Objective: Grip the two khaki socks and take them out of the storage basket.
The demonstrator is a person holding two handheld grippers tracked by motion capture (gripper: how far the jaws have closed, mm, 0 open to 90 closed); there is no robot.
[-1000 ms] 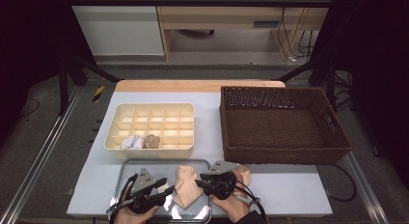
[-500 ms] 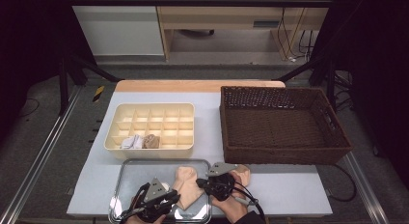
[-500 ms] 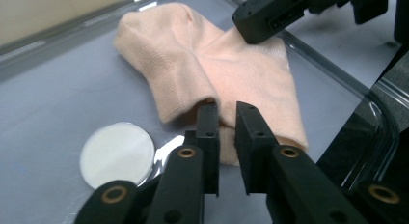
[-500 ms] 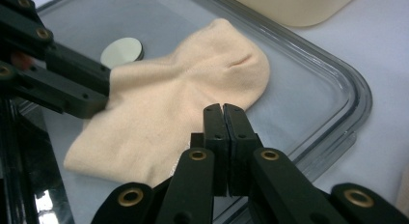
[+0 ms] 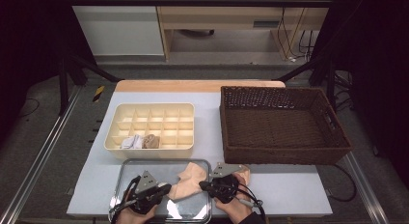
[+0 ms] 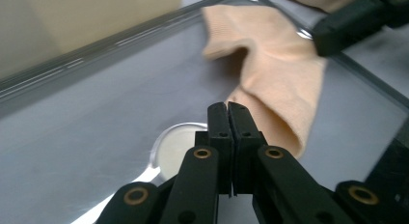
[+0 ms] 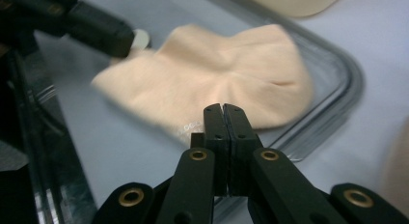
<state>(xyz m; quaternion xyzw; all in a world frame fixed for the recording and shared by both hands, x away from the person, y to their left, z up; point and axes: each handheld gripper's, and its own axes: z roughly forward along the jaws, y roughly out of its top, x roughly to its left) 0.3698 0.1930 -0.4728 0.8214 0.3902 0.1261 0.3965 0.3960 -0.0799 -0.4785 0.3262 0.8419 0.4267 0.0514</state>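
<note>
On the metal tray | peach sock lies there, one end over the rim | left gripper just squeezed shut on one sock end | right gripper pinches the other end tight | both ends look caught, so lifting or folding can start

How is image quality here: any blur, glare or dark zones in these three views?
High view: sharp at the table, dark at both sides. Left gripper view: jaws crisp, beige sock slightly soft, bright glare spot on the metal tray. Right gripper view: jaws sharp, sock and the other gripper blurred.
</note>
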